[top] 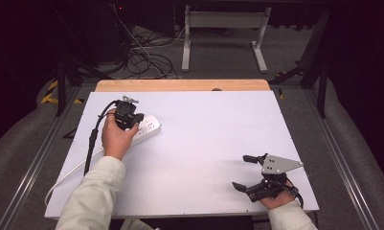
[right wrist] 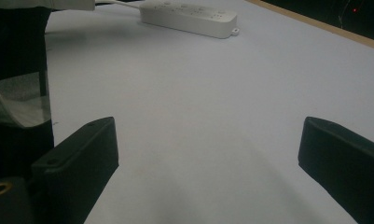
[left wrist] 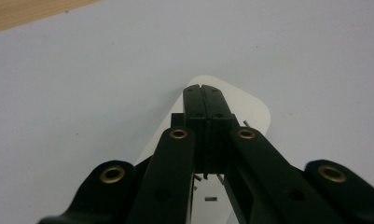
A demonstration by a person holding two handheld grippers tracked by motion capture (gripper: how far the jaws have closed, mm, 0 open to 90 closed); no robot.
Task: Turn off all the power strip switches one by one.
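A long white plastic power strip with rounded corners lies flat on the pale table top, near its far left part, set at a slant to the table's edges. A white cord runs from its near end toward the table's front-left edge. Seen from the right gripper view, the power strip shows a row of sockets on its upper face and a small mounting tab at one end.
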